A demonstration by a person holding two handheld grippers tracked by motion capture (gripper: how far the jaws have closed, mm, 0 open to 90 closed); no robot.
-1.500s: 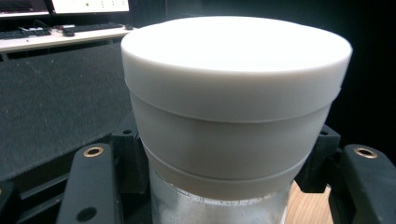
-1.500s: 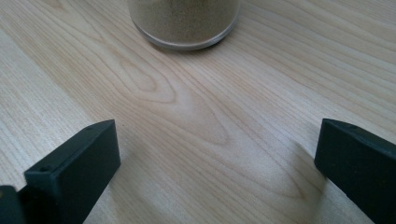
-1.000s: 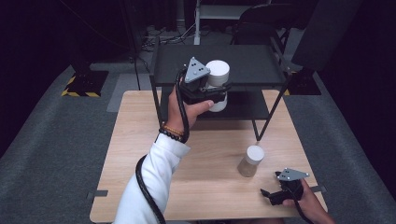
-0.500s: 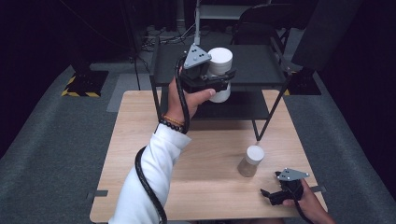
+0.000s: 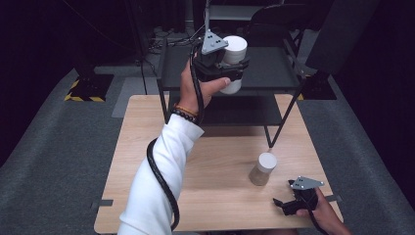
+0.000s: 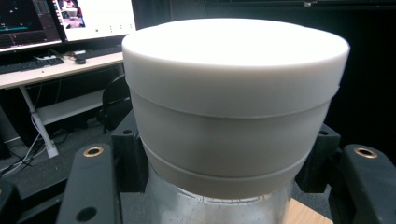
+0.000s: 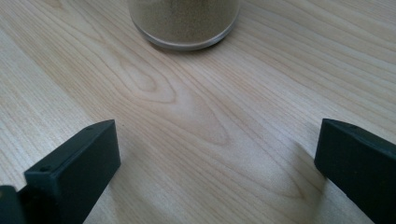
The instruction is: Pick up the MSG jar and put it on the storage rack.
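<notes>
My left gripper [image 5: 234, 73] is shut on a large jar with a white lid [image 5: 234, 49], held in the air over the top of the black shelf [image 5: 274, 68]. In the left gripper view the white lid [image 6: 233, 79] stands between the two black jaws, with clear glass below it. A smaller jar of tan powder with a white lid [image 5: 263, 169] stands upright on the wooden table [image 5: 215, 166]. My right gripper [image 5: 288, 204] rests low at the table's near right corner, open. Its jaws are spread wide, and the tan jar's base [image 7: 184, 23] lies just ahead of them.
The black two-level shelf stands at the table's far edge, its legs [image 5: 281, 122] reaching down onto the wood. A black chair [image 5: 274, 19] and cables lie on the floor behind. In the left gripper view, a desk with monitors [image 6: 70, 18] is in the background.
My left gripper has carried the big white-lidded jar upward and farther back, from in front of the shelf to above its top. The right gripper and the tan jar have stayed put.
</notes>
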